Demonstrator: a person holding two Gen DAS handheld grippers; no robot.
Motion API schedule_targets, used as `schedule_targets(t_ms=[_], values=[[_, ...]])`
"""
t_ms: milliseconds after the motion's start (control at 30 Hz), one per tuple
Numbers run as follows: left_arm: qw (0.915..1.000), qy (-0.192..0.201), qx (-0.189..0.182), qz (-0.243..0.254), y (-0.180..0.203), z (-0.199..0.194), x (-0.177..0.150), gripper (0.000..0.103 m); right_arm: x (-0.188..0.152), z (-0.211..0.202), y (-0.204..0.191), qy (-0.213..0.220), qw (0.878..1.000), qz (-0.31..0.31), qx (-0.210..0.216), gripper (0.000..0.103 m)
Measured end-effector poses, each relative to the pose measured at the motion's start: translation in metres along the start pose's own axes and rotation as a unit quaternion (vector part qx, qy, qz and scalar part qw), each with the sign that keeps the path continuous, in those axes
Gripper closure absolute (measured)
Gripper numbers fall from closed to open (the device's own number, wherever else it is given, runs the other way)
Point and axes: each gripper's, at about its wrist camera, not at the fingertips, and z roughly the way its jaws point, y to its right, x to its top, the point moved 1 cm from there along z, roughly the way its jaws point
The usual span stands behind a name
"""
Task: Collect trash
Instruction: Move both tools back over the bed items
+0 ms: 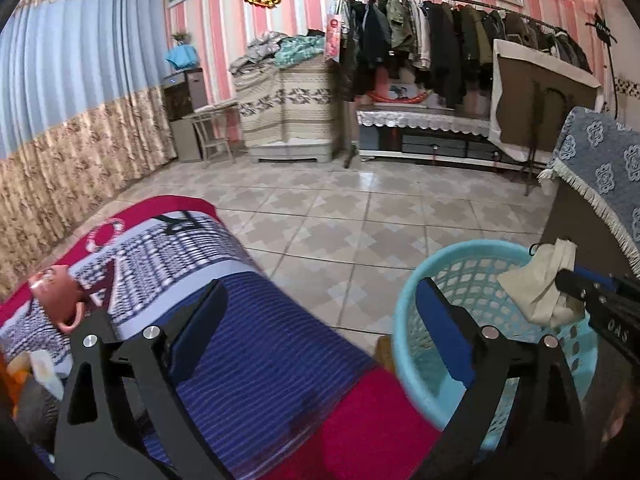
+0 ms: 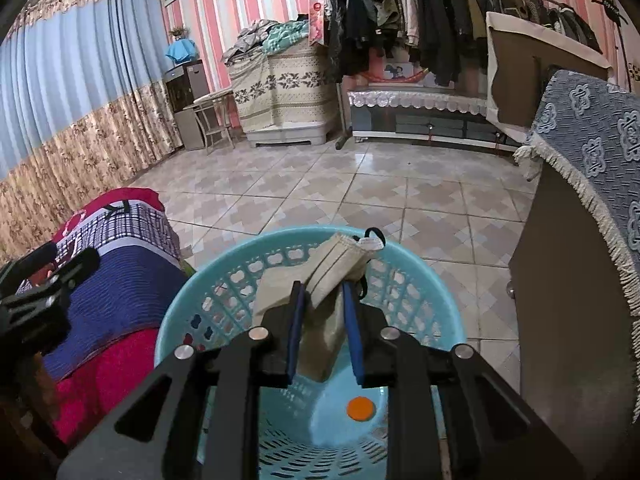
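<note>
The right gripper hangs over the blue basket, its fingers pinched on a folded beige mask whose black ear loop pokes out toward twelve o'clock. An orange disc lies on the basket floor. At nine o'clock from the basket, the left gripper has its fingers spread wide with nothing between them, over the blue-and-red blanket. A pink mug lies tipped on the blanket.

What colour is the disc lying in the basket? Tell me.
Orange disc, best in the right wrist view.
</note>
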Motion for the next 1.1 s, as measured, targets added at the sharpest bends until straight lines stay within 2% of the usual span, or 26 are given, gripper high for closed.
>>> schedule_targets(t_ms=[33, 67, 133, 200, 367, 567, 833, 1100], values=[[1.0, 0.001, 0.005, 0.003, -0.001, -0.003, -0.002, 0.01, -0.001, 0.002, -0.002, -0.002, 1.0, -0.001, 0.0, 0.069], [0.9999, 0.0, 0.009, 0.007, -0.003, -0.006, -0.005, 0.009, -0.001, 0.002, -0.003, -0.003, 1.0, -0.002, -0.001, 0.055], [0.9999, 0.0, 0.012, 0.011, -0.005, -0.011, -0.008, 0.009, -0.001, 0.003, -0.004, -0.004, 1.0, -0.003, -0.004, 0.04], [0.9999, 0.002, 0.014, 0.006, -0.01, -0.019, -0.009, 0.009, -0.002, 0.003, -0.003, -0.006, 1.0, 0.0, -0.004, 0.038], [0.9996, 0.01, 0.019, -0.017, -0.029, -0.038, -0.01, 0.008, -0.001, -0.001, -0.003, -0.002, 1.0, 0.006, -0.005, 0.023], [0.998, 0.022, 0.049, -0.033, -0.056, -0.063, -0.013, 0.006, 0.003, -0.015, -0.016, 0.022, 1.0, -0.002, 0.002, 0.015], [0.9935, 0.022, 0.1, -0.05, -0.098, -0.098, -0.027, 0.006, 0.004, -0.036, -0.061, 0.044, 0.997, -0.041, 0.042, 0.015], [0.9831, 0.029, 0.151, -0.099, -0.16, -0.143, -0.047, 0.006, -0.004, -0.057, -0.117, 0.065, 0.992, -0.073, 0.085, 0.015]])
